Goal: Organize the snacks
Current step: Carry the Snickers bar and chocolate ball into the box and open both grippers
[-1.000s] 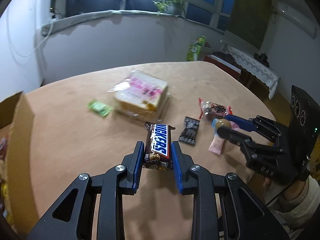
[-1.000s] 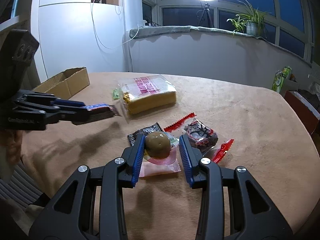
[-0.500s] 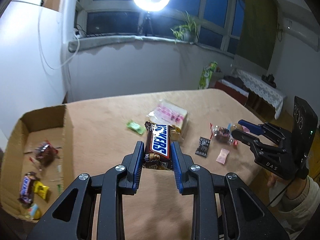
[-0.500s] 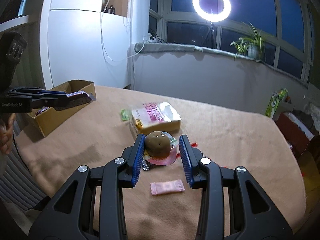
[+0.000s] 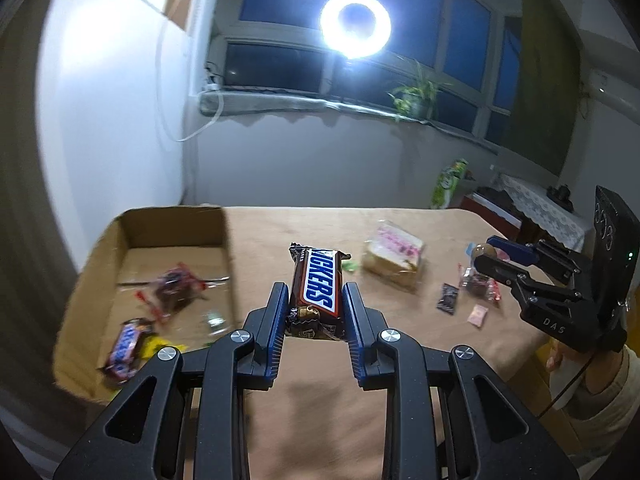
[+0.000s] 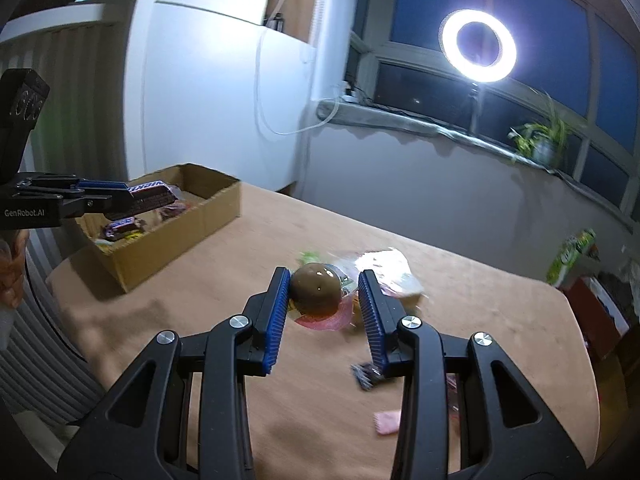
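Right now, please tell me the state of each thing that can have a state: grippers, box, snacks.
left gripper: shut on the Snickers bar, held off the table
right gripper: shut on the wrapped brown ball, held off the table
cardboard box: open on top, several snacks inside
bread pack: sealed, lying on the table
small black packet: lying flat
pink packet: lying flat

Glossy plastic wraps the Snickers bar (image 5: 318, 290) (blue ribbed pads on each matt black claw), beside a matt cardboard box (image 5: 168, 220).
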A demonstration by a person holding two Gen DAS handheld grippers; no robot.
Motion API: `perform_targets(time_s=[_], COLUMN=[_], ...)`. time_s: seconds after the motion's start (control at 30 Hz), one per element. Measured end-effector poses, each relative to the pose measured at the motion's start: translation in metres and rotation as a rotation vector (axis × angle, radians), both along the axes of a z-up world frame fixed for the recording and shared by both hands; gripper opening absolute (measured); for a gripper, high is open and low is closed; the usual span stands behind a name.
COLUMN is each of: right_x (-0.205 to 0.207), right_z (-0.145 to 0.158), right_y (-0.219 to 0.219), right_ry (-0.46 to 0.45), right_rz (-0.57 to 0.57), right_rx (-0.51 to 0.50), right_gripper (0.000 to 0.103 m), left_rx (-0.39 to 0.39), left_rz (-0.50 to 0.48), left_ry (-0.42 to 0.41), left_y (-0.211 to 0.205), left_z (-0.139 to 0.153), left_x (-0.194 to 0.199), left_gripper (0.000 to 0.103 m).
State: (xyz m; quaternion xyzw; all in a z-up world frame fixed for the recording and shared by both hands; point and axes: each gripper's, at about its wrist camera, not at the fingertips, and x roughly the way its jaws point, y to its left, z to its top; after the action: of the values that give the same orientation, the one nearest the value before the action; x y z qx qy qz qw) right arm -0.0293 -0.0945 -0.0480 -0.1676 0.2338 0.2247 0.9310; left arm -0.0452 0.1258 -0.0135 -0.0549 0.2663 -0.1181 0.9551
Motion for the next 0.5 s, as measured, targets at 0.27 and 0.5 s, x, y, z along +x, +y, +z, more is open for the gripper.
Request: perform_targets(time_s=[0.27, 0.5], right_x=[0.001, 0.005], right_z=[0.000, 0.003], right_y=[0.065, 0.117], right_ry=[-0.006, -0.018], right_rz=[0.115, 0.212], right_rx=[-0.023, -0.030], right_gripper=[0.037, 0.037], left_rx=[-0.012, -0.011], left_rz=[0.093, 0.157], left_ry=[-0.015, -0.013], left_y=[0.047, 0.077], left_z=[-0.002, -0.005], left_x=[-0.015, -0.023], left_gripper=[0.026, 0.026])
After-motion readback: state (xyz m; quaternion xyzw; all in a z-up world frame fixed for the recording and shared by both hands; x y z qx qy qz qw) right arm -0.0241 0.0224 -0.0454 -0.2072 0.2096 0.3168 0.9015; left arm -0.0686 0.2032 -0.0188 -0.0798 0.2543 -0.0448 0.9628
